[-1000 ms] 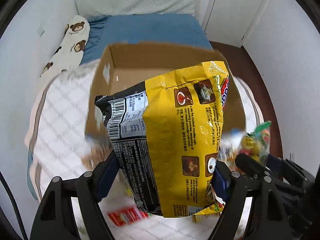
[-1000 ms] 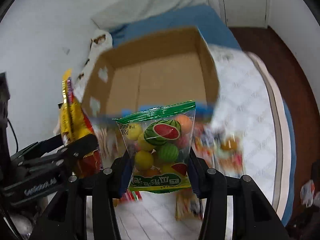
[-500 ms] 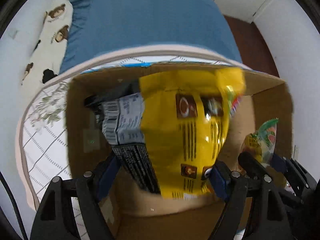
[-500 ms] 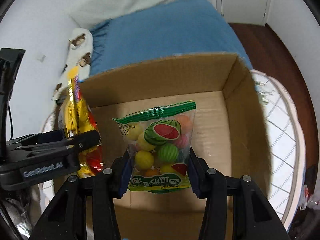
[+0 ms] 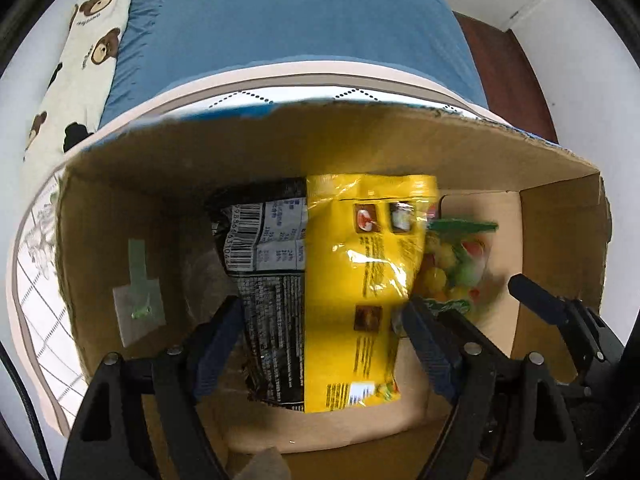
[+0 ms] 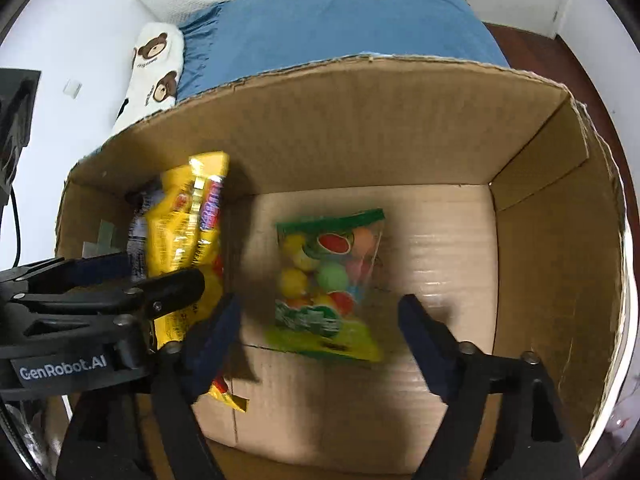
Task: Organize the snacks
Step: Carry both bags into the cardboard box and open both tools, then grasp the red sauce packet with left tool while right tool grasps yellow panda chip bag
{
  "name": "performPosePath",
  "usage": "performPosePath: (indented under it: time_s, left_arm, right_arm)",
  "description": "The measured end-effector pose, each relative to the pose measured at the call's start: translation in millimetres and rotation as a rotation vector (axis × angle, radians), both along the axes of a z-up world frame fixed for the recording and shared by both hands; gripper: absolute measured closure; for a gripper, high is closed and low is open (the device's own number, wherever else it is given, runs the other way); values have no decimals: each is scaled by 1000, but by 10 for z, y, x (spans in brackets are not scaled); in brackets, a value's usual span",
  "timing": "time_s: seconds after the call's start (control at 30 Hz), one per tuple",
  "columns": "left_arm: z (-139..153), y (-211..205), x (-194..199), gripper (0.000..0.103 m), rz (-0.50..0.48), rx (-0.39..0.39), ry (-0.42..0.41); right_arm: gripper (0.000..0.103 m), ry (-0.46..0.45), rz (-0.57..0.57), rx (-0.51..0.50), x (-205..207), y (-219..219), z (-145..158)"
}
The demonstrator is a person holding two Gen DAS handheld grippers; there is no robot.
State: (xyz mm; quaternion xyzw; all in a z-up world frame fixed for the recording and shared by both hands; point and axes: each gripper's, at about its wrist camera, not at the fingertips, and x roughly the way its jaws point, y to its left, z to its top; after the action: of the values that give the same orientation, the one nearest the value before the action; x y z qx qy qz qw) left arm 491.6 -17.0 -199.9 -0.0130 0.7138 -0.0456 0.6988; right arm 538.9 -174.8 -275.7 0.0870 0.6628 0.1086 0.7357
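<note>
A yellow and black snack bag [image 5: 340, 280] hangs between the fingers of my left gripper [image 5: 322, 320], inside an open cardboard box [image 5: 280, 144]; the jaws stand close to its sides, and contact is unclear. The bag also shows at the left of the right wrist view [image 6: 188, 240]. My right gripper [image 6: 318, 324] is open above the box floor [image 6: 432, 240]. A clear bag of coloured fruit candy [image 6: 332, 280] lies blurred below it, free of the fingers. The candy bag shows in the left wrist view [image 5: 456, 264] too.
The box stands on a white quilted cover [image 5: 40, 320] on a bed with a blue sheet [image 5: 300, 20]. A bear-print pillow [image 5: 76, 60] lies at the left. Dark wooden floor [image 5: 520, 68] is at the right. The left gripper's body [image 6: 80, 320] is close beside the right one.
Both grippers have moved down into the box. The right gripper has opened and let go of the fruit candy bag, which has dropped to the box floor. The left gripper's jaws look wider.
</note>
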Motion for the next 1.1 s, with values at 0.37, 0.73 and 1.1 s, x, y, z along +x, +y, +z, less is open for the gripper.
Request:
performPosePath:
  time_s: [0.37,0.73,1.1]
  left_arm:
    - [352,26,-330,15,28,51,-158]
    - [957,106,-934,15,37,68,-367]
    - [1497,206,-1537,15,6,39,-507]
  right_arm:
    - [17,1,-20,-52,-183,26,273]
    - [17,-90,-72,-111,-787,-158,778]
    - [18,-245,-81,-125,-1496,-208,1504]
